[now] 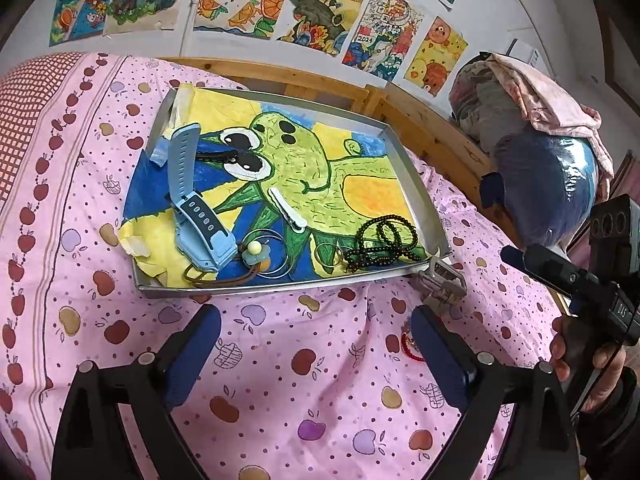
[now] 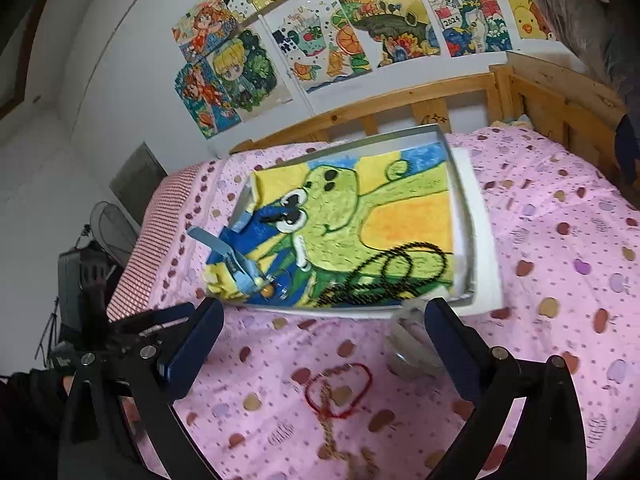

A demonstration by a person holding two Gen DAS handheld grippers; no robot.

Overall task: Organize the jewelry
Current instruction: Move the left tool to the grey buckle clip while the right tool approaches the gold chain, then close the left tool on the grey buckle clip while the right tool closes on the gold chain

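Left hand-held gripper (image 1: 316,344): jaws spread wide, nothing between them, poised above the pink apple-print bedspread (image 1: 280,380) just short of the tray's near edge.

Right hand-held gripper (image 2: 324,340): jaws likewise apart and empty, low over the bedspread; held in a hand (image 1: 580,364) seen at the right of the left wrist view.

Red cord bracelet (image 2: 340,390): lay loose on the bedspread, outside the tray, directly ahead of the right gripper and between its fingers' lines; a braided tan tail (image 2: 330,424) trailed toward the camera. Judged the piece next to be collected.

Silver metal clasp piece (image 1: 442,282): on the bedspread, touching or just beside the tray's near right corner; exact type could not be told.

Metal tray (image 1: 416,176): lined with a frog drawing (image 1: 304,160). Contained a light-blue watch (image 1: 192,204), a white hair clip (image 1: 286,210), thin wire hoops (image 1: 276,252), a bead pendant on brown cord (image 1: 252,254), and dark bead strands (image 1: 380,244).

Handling note, as judgement: the cord was thin and lay flat on soft fabric, so the fingers would need to press down astride one strand of the loop and close fully. A pinch near the knot, where loop met tail, seemed surest. Risk: gathering bedspread with the cord, or the tail snagging on the tray rim during transfer.
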